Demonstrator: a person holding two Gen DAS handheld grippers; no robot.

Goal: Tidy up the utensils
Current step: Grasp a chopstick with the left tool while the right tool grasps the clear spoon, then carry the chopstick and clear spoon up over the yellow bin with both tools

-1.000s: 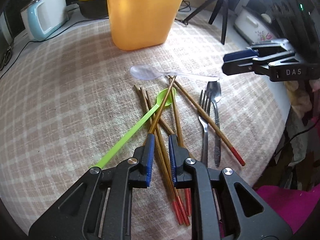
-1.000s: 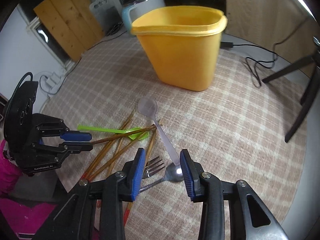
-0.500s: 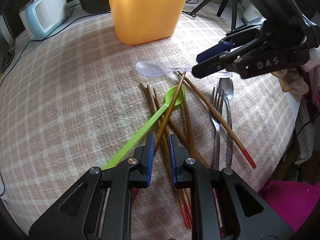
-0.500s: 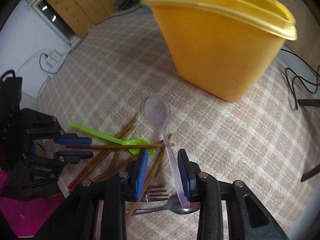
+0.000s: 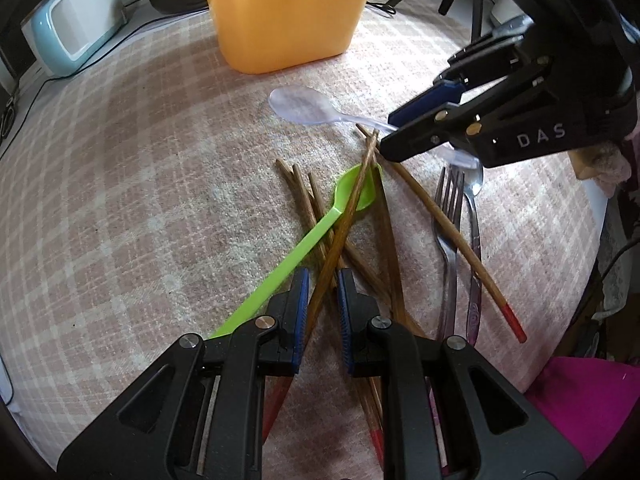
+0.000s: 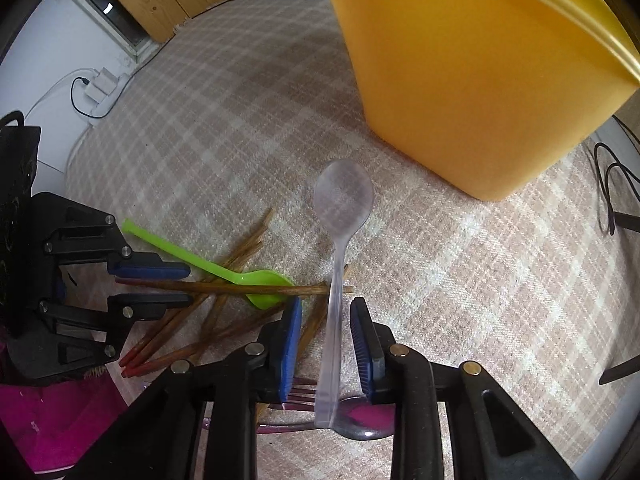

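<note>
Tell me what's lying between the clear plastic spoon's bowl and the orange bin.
Nothing: in the right wrist view only bare checked tablecloth separates the clear spoon from the orange bin.

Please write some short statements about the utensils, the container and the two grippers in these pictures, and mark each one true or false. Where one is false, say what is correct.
1. The clear plastic spoon lies with its handle between the fingers of the right gripper. True; the jaws are closing, the pads not yet on it.
2. The left gripper has a wooden chopstick between its pads. True.
3. The green spoon is inside the orange container. False; it lies on the checked tablecloth among the chopsticks.
4. The metal fork stands upright. False; it lies flat beside a metal spoon.
</note>
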